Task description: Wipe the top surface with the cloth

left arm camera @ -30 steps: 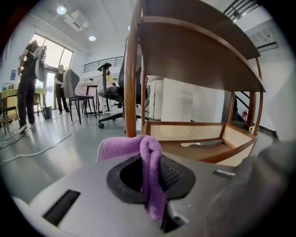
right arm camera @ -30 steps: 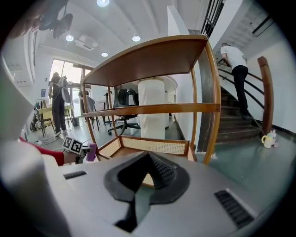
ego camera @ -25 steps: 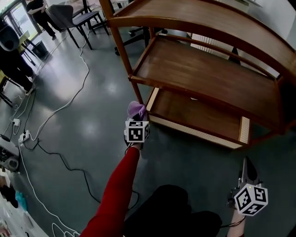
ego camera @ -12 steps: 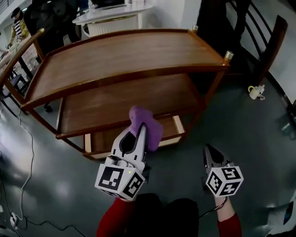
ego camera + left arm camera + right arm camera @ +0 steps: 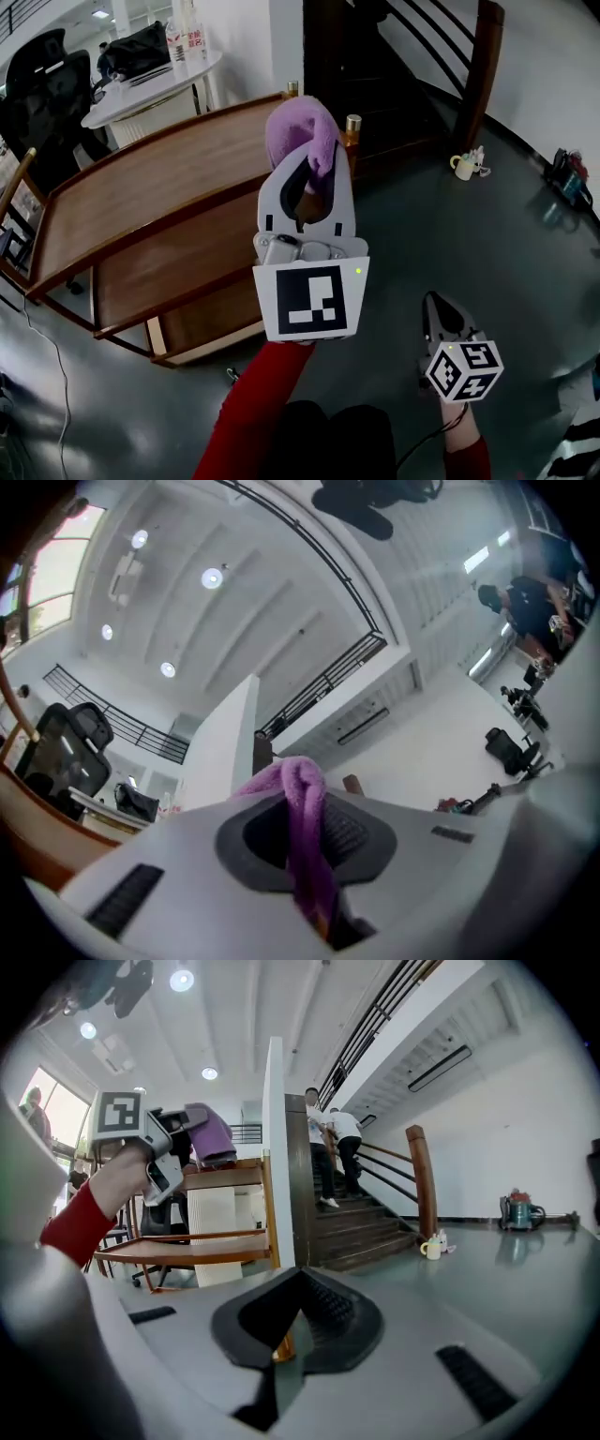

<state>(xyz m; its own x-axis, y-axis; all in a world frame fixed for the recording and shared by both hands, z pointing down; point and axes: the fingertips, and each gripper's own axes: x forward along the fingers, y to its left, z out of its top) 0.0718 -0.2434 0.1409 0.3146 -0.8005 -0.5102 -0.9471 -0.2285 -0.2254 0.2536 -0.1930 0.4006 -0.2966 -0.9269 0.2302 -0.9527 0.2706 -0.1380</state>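
The purple cloth [image 5: 302, 139] is pinched in my left gripper [image 5: 306, 169], which is raised high and close to the head camera, in front of the right end of the wooden three-shelf cart. The cart's top surface [image 5: 159, 178] is bare. In the left gripper view the cloth [image 5: 302, 836] runs between the shut jaws, which point up at the ceiling. My right gripper [image 5: 435, 305] hangs low at the right over the floor, shut with nothing in it. The right gripper view shows the left gripper [image 5: 173, 1147], the cloth [image 5: 212, 1134] and the cart [image 5: 197, 1246].
A white round table [image 5: 155, 80] with a bag and bottles stands behind the cart, with an office chair [image 5: 42, 80] to its left. A dark staircase [image 5: 412, 66] rises at the right. A small pale cup [image 5: 463, 166] sits on the floor. People stand on the stairs [image 5: 330, 1152].
My left gripper has lifted the cloth from low beside the cart's bottom shelf to high by its top right corner. The view has swung round the cart. The right gripper stays low.
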